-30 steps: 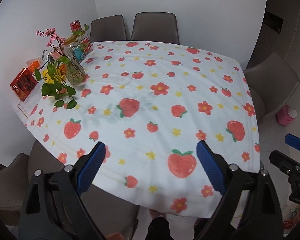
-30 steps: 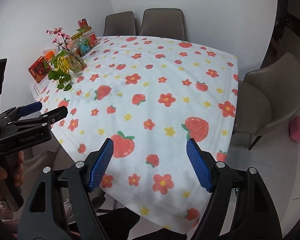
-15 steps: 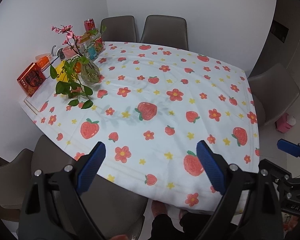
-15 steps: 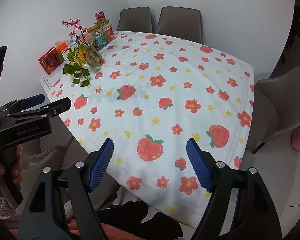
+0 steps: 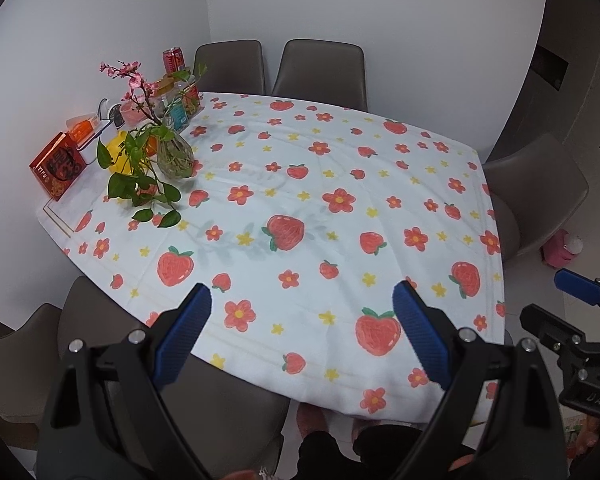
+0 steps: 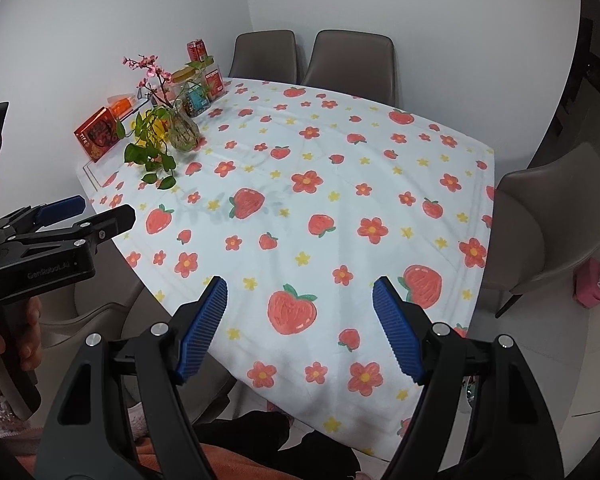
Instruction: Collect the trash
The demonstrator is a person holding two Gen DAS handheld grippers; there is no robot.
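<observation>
Both grippers hang above the near edge of a table [image 5: 452, 152] covered by a white cloth [image 5: 340, 240] printed with strawberries and flowers. The left gripper [image 5: 302, 330] has its blue pads spread wide with nothing between them, only the cloth far below. The right gripper [image 6: 300, 326] stands just as wide, also empty.

Whatever counts as trash sits well apart from both, in the far left corner of the table against the wall [image 5: 100, 20]. There a red drink can [image 5: 174, 60] stands at the back, with a clear jar [image 6: 188, 82] and small packets [image 6: 214, 80] near it. A red box [image 5: 58, 164] stands at the left edge, and an orange item [image 5: 85, 130] behind it is too small to identify with confidence. A glass vase [image 5: 175, 156] with pink blossoms and trailing green leaves stands in front of this cluster.

Grey chairs [image 5: 320, 68] surround the table. A pink bottle [image 6: 590, 280] sits on the floor to the right.
</observation>
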